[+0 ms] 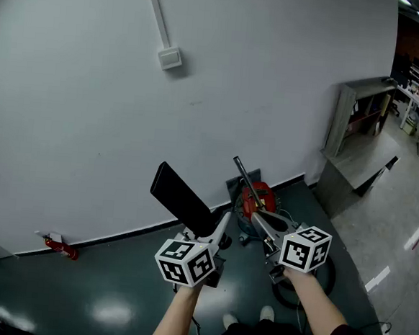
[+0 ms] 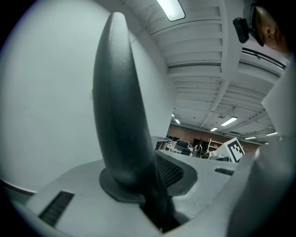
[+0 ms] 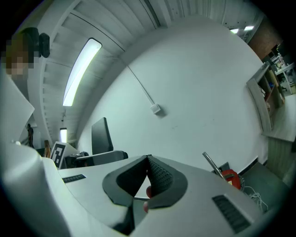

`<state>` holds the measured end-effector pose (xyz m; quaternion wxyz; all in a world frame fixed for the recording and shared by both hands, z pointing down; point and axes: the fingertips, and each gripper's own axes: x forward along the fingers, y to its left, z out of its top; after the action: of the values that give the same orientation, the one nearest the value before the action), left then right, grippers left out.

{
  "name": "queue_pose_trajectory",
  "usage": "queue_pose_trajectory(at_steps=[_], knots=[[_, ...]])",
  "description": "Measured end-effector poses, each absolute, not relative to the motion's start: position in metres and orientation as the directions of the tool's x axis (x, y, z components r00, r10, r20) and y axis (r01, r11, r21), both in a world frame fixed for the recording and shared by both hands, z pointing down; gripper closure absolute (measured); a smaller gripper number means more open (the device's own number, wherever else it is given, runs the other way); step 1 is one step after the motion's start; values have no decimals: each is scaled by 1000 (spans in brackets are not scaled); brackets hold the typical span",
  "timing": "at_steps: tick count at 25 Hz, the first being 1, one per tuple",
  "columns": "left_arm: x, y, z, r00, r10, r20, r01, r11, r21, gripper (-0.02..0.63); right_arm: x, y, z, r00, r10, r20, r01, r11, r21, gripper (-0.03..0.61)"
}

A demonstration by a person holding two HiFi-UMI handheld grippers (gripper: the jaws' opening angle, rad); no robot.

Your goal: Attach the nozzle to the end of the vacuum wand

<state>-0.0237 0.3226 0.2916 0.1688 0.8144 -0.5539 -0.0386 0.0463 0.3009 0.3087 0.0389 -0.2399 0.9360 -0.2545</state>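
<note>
"Head view?"
"The left gripper (image 1: pixel 222 223) clamps the black nozzle (image 1: pixel 182 196), held aloft. The right gripper (image 1: pixel 257 217) is closed and empty. The wand (image 1: pixel 243 174) rises from the red vacuum (image 1: pixel 259 197) at the floor's wall edge; its foot is hidden."
"Left gripper view?"
"The nozzle's base is buried between the jaws."
"Right gripper view?"
"The pads meet on nothing. A red speck behind them is unreadable."

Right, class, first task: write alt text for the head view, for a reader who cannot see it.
Seen from above, a person's left gripper holds a flat black nozzle angled up toward a white wall. The shut right gripper is near a red vacuum on the floor, whose metal wand sticks up beside the wall.
</note>
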Motion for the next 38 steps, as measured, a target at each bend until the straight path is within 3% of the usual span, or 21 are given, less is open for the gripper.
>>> queue_pose_trajectory(at_steps=[18, 38], knots=[[-52, 328, 340, 440, -877, 194, -869, -361, 338, 517, 24, 311, 361, -849, -523, 76, -457, 655, -602, 560], [-46, 195, 374, 418, -866, 274, -886, -321, 334, 517, 40, 178, 401, -849, -518, 101, -444, 598, -667, 560]])
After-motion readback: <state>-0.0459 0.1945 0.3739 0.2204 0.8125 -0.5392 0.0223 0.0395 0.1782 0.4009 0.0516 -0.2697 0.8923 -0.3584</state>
